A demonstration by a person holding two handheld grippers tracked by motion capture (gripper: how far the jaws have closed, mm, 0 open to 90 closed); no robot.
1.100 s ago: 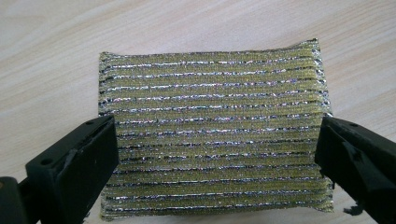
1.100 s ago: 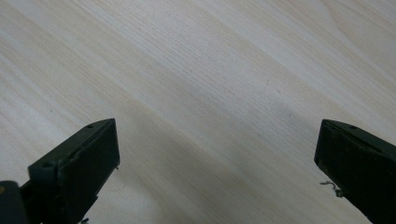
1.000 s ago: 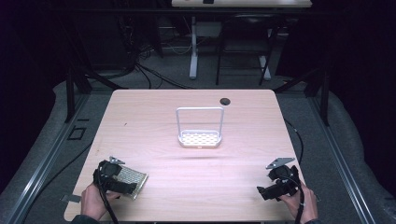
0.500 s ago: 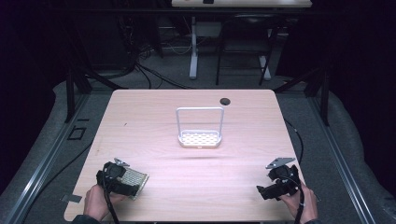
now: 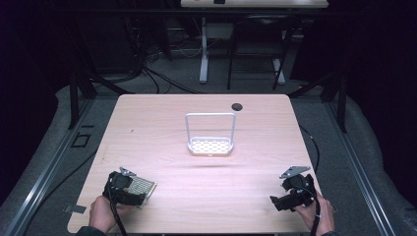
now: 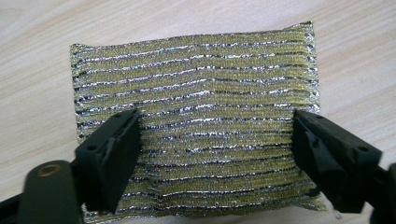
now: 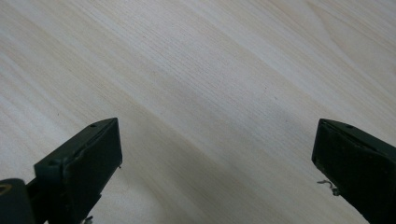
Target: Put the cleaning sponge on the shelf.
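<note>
No brand, label or writing could be read on anything in these views. The one container was a white perforated plastic tray with a tall white wire hoop handle (image 5: 210,145), which stood upright near the middle of the pale wooden table (image 5: 162,123), a little toward the far edge, and held nothing that could be made out. A small round black spot (image 5: 237,106) lay on the surface behind it, near the far edge.

The flat gold-and-silver woven metallic scouring pad (image 6: 196,112) lay on the table by the near left corner. The left gripper (image 5: 129,189), held in the person's left hand (image 5: 103,215), sat over it with its jaws spread wide, one at each side edge of the pad (whether they pressed on it or just flanked it could not be told). The left gripper view showed the pad's ribbed weave close up, which the high view reduced to a small pale patch.

The right gripper (image 5: 290,194), in the right hand (image 5: 314,220) near the near right corner, had its jaws wide apart over bare wood grain
</note>
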